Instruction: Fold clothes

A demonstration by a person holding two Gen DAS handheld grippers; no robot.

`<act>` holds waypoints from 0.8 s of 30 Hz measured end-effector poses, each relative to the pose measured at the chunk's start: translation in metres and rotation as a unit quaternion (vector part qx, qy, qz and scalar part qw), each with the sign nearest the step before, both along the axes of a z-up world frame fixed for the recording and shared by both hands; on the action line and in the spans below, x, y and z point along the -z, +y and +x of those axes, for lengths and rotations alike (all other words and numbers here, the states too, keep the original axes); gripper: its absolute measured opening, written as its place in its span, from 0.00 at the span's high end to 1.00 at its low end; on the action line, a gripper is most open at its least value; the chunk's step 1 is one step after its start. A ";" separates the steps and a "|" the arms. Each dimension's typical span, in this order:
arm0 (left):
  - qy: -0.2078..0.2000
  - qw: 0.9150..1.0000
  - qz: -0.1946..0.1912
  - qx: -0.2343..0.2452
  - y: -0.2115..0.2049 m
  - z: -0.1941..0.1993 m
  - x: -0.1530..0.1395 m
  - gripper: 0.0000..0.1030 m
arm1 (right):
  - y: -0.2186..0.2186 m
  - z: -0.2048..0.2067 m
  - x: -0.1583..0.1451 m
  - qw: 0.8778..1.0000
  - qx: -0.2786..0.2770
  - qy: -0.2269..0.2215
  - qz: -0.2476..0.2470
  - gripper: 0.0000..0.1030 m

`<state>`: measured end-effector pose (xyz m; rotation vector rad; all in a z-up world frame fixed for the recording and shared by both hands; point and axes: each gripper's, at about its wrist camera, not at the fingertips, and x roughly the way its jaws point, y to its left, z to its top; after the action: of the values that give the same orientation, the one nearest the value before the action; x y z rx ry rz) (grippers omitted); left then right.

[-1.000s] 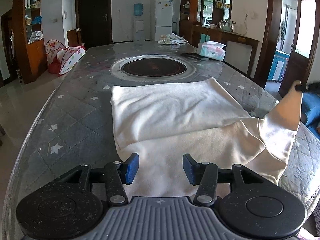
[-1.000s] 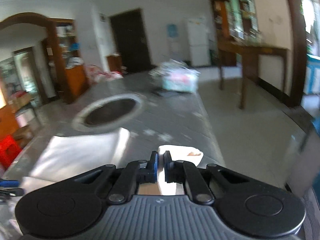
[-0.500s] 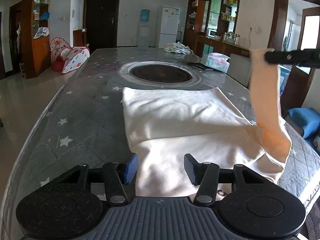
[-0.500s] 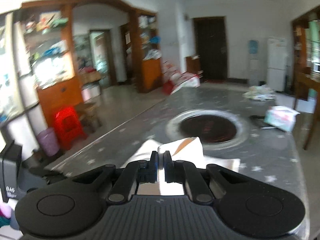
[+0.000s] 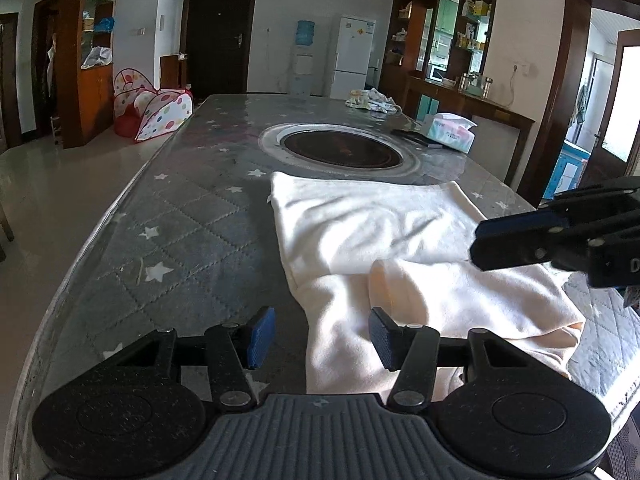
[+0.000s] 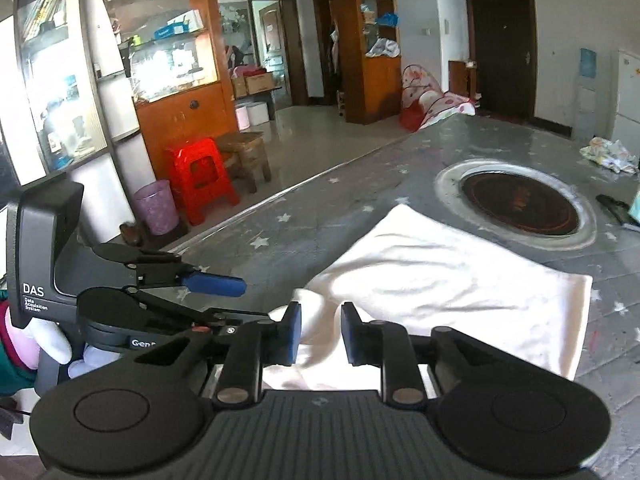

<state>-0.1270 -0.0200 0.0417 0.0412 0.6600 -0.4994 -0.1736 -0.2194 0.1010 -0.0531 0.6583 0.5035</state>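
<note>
The left claw (image 5: 322, 336) hangs wide open just over the near left edge of the garment (image 5: 384, 240), gripping nothing. The right claw (image 6: 318, 332) is parted too, its pads a narrow gap apart with cloth visible beyond but nothing pinched between them. From the left wrist view it shows at the right, over the folded-in sleeve (image 5: 460, 296).

The garment, cream and long-sleeved by the look of it, lies flat on the quilted, star-patterned desk (image 5: 180, 216), its far hem just short of the round inset burner (image 5: 340, 152). It looks light, soft and limp; it will sag from any single pinch and wrinkle easily, though the quilted cover should keep it from sliding. I judge the best holds to be the near corners or the thick seam at the shoulder, one claw each, lifted together so the fold stays square.

The nearest edge of the cloth is hidden under both claw bodies, so collar and near hem cannot be made out. The left sleeve is not visible; whether it is tucked under I cannot tell.

Farther off sit a tissue box (image 5: 450, 132) and a crumpled rag (image 5: 372, 100).
</note>
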 end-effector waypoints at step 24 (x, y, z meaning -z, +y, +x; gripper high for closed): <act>0.012 0.997 0.018 0.078 -0.046 0.005 0.014 0.70 | -0.107 -0.020 0.046 0.987 0.147 0.063 -0.022 0.79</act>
<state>-0.1224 -0.0658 0.0273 0.1222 0.6926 -0.6387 -0.1941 -0.3268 0.0552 0.0334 0.7867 0.2090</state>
